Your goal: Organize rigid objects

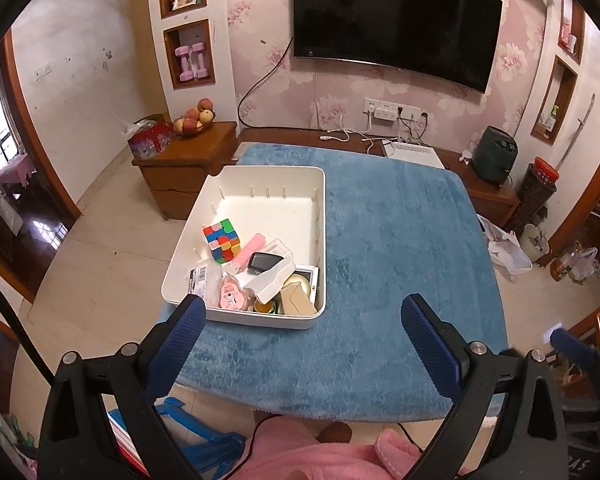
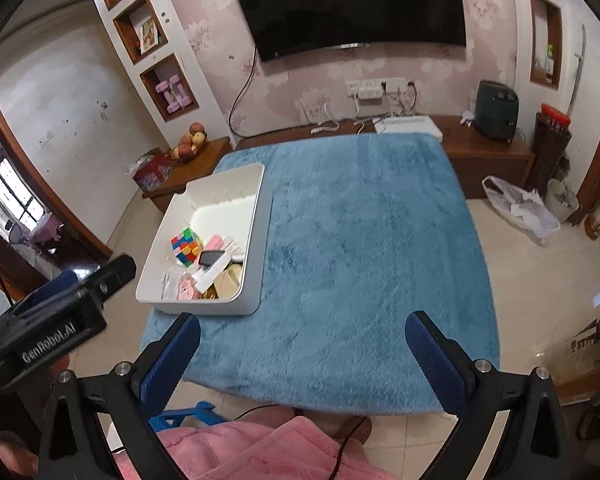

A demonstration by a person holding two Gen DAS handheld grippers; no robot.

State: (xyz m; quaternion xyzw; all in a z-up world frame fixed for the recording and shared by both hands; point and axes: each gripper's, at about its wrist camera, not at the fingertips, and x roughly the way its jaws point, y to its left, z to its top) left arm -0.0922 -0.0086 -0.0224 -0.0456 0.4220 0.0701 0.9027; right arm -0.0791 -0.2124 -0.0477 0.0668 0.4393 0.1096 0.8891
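White rectangular plastic bin (image 1: 318, 216) on left part of fluffy blue table cover (image 1: 400, 240), holding multicoloured puzzle cube (image 1: 221, 239), pink bar (image 1: 249, 253), small dark device (image 1: 265, 262), other clutter.

Left gripper (image 1: 302, 324) just short of bin's near wall, fingers spread, empty. Right gripper (image 2: 304, 340) over bare cover, bin ahead-left, likewise spread, empty.

"GenRobot.AI" printed on left gripper body.

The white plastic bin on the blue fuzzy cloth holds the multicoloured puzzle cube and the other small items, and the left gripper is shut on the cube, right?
Not quite. The white plastic bin on the blue fuzzy cloth does hold the multicoloured puzzle cube and the other small items, but the left gripper is open and holds nothing, as the left wrist view shows.
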